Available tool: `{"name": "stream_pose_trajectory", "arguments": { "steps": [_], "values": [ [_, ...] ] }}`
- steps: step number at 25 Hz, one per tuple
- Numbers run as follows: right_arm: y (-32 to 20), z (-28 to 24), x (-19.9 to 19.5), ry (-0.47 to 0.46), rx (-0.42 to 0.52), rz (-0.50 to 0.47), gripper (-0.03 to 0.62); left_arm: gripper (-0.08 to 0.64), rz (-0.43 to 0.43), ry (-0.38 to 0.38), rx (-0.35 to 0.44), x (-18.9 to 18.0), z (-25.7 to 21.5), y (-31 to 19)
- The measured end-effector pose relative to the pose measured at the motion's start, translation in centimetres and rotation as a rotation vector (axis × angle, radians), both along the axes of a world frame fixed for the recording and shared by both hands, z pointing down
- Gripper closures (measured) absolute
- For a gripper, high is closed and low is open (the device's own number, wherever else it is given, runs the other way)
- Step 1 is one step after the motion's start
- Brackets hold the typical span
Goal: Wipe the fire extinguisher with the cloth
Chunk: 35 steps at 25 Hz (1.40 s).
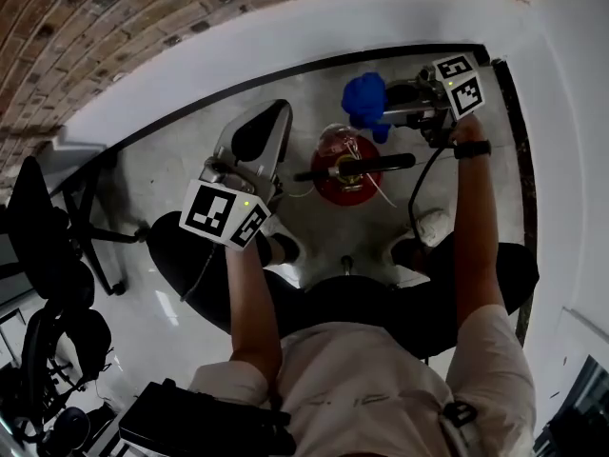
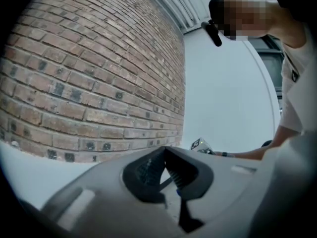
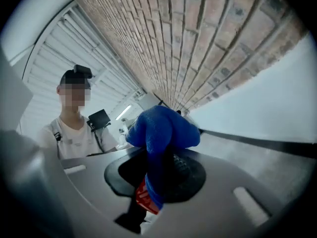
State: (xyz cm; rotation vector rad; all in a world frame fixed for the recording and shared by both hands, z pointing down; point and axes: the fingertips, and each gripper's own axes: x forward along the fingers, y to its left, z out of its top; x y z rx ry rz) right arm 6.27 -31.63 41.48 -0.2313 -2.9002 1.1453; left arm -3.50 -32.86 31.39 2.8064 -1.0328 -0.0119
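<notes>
The red fire extinguisher (image 1: 344, 168) stands upright on the grey floor between the person's feet, its black handle (image 1: 357, 167) lying across the top. My right gripper (image 1: 388, 108) is held just beyond it, shut on a bunched blue cloth (image 1: 364, 101). In the right gripper view the cloth (image 3: 158, 128) bulges out of the right gripper (image 3: 166, 155), and a red patch (image 3: 143, 196) shows under it. To the extinguisher's left my left gripper (image 1: 281, 110) holds nothing. Its jaws meet at the tip in the left gripper view, where the left gripper (image 2: 164, 150) faces a brick wall.
A black office chair (image 1: 48, 246) stands at the left and a black case (image 1: 190, 427) lies at the bottom. A white wall (image 1: 285, 36) with a dark baseboard curves behind the extinguisher, below a brick wall (image 1: 114, 17). The person's shoe (image 1: 433, 225) rests right of the extinguisher.
</notes>
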Motion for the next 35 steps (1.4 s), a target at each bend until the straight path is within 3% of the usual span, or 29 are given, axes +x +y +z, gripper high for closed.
{"name": "stream_pose_trajectory", "arguments": {
  "steps": [2,5,11,14,17,19,21,24,26,30,32,35],
  "values": [
    [1.1,1.7,-0.9,0.016,-0.078,-0.059,0.518,0.558,-0.003,0.005,0.000,-0.2,0.0,-0.4],
    [0.8,5.7,-1.2,-0.001,-0.251,-0.017,0.520,0.558,-0.005,0.007,-0.007,-0.3,0.3,-0.8],
    [1.2,17.8,-1.8,0.155,-0.520,0.058,0.520,0.558,-0.021,-0.022,-0.032,-0.5,2.1,-1.4],
    [1.3,25.0,-1.5,0.292,-0.577,0.124,0.520,0.558,-0.029,-0.039,-0.043,-0.4,3.0,-1.5],
    [1.4,30.0,-1.3,0.345,-0.613,0.194,0.520,0.558,-0.039,-0.051,-0.053,-0.6,3.8,-1.4],
    [1.7,33.3,-0.9,0.449,-0.593,0.225,0.520,0.558,-0.054,-0.059,-0.060,-0.9,4.3,-1.3],
    [2.3,36.9,-0.1,0.613,-0.558,0.234,0.522,0.558,-0.070,-0.066,-0.065,-1.3,4.6,-1.2],
    [5.0,41.6,1.7,0.912,-0.487,0.159,0.521,0.558,-0.089,-0.080,-0.068,-1.5,5.0,-0.7],
    [6.5,42.8,2.6,0.992,-0.472,0.116,0.523,0.558,-0.097,-0.086,-0.070,-1.6,5.1,-0.4],
    [3.9,40.1,4.3,1.005,-0.414,0.141,0.520,0.558,-0.105,-0.081,-0.055,-2.7,4.2,-0.1],
    [-0.1,35.2,3.7,0.883,-0.330,0.166,0.520,0.558,-0.112,-0.068,-0.040,-3.3,3.3,-0.3],
    [-4.6,23.7,1.6,0.669,-0.167,0.139,0.520,0.558,-0.111,-0.047,-0.028,-3.8,2.4,-0.6]
  ]
}}
